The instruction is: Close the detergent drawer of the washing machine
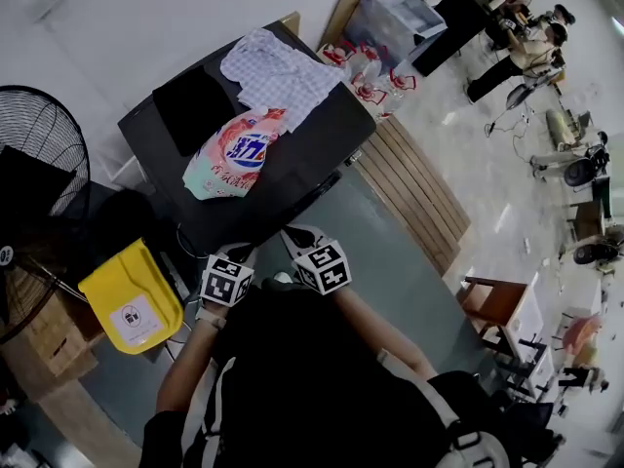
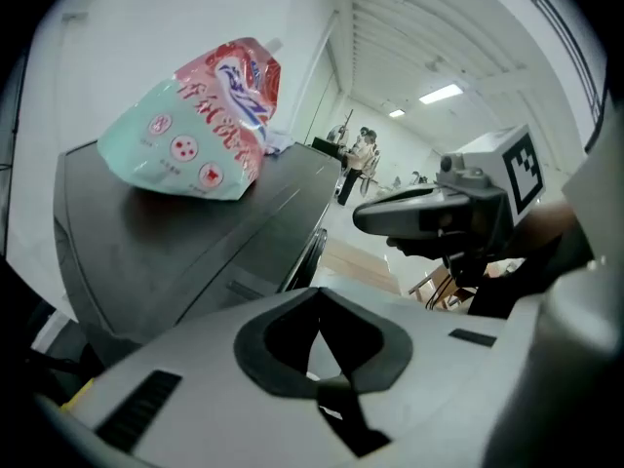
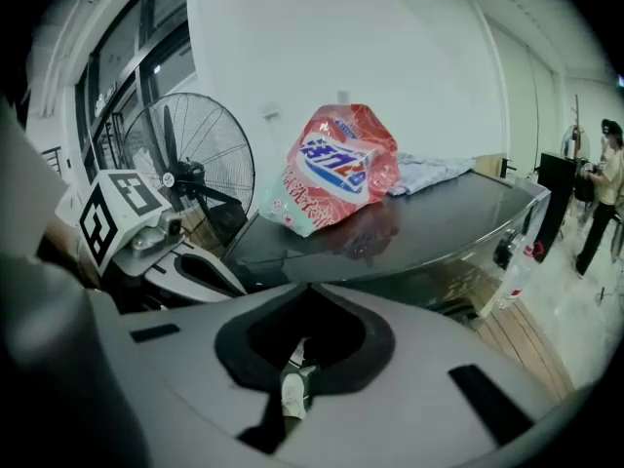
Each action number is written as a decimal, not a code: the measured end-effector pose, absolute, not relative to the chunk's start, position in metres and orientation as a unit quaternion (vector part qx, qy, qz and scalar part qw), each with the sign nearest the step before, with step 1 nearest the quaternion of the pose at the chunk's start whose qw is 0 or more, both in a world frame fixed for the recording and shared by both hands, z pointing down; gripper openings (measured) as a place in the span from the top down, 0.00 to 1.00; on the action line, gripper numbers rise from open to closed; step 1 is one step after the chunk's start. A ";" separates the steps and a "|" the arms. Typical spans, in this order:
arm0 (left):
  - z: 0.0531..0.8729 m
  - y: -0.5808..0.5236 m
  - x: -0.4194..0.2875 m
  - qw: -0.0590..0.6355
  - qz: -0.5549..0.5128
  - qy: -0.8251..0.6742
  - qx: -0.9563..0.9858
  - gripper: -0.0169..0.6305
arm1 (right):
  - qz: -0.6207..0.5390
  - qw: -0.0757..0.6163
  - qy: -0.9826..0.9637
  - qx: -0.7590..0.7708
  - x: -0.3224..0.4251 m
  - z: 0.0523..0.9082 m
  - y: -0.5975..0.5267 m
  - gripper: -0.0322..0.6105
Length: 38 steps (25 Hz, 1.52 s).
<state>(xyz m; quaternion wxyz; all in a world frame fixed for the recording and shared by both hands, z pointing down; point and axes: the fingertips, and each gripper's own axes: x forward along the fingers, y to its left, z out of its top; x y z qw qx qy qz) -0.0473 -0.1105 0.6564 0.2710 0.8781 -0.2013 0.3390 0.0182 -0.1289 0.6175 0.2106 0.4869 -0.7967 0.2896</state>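
The dark washing machine (image 1: 312, 144) stands in front of me, its flat top (image 2: 146, 242) filling the left gripper view. A pink and green detergent bag (image 1: 234, 154) lies on it, also in the left gripper view (image 2: 200, 125) and the right gripper view (image 3: 336, 169). My left gripper (image 1: 237, 253) and right gripper (image 1: 297, 234) hang side by side just off the machine's near edge. Both are shut with nothing between the jaws (image 2: 317, 295) (image 3: 304, 291). Each gripper shows in the other's view (image 2: 375, 217) (image 3: 195, 266). The detergent drawer cannot be made out.
A checkered cloth (image 1: 278, 71) and a black cloth (image 1: 195, 105) lie on the machine's far part. A standing fan (image 1: 39, 135) and a yellow bin (image 1: 132, 300) are at the left. Wooden slats (image 1: 414, 188) lie on the floor at the right. People stand far back (image 1: 517, 47).
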 end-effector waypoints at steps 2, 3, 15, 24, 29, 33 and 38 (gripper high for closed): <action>0.643 -0.113 -0.039 0.272 0.322 -0.191 0.886 0.96 | 0.284 0.197 -0.792 0.503 0.031 0.605 -0.125 0.92; 0.636 -0.115 -0.035 0.272 0.313 -0.188 0.890 0.96 | 0.280 0.190 -0.789 0.512 0.038 0.598 -0.123 0.92; 0.535 -0.144 0.008 0.212 0.225 -0.170 0.936 0.96 | 0.228 0.112 -0.750 0.611 0.124 0.492 -0.093 0.92; 0.452 -0.133 0.044 0.172 0.144 -0.137 0.965 0.96 | 0.179 0.079 -0.745 0.637 0.148 0.420 -0.058 0.92; 0.413 -0.126 0.054 0.148 0.101 -0.126 0.976 0.96 | 0.164 0.066 -0.742 0.647 0.152 0.399 -0.043 0.92; 0.392 -0.122 0.055 0.128 0.082 -0.117 0.981 0.96 | 0.158 0.059 -0.739 0.653 0.155 0.391 -0.032 0.92; 0.383 -0.120 0.055 0.112 0.081 -0.109 0.984 0.96 | 0.144 0.057 -0.733 0.662 0.156 0.382 -0.025 0.92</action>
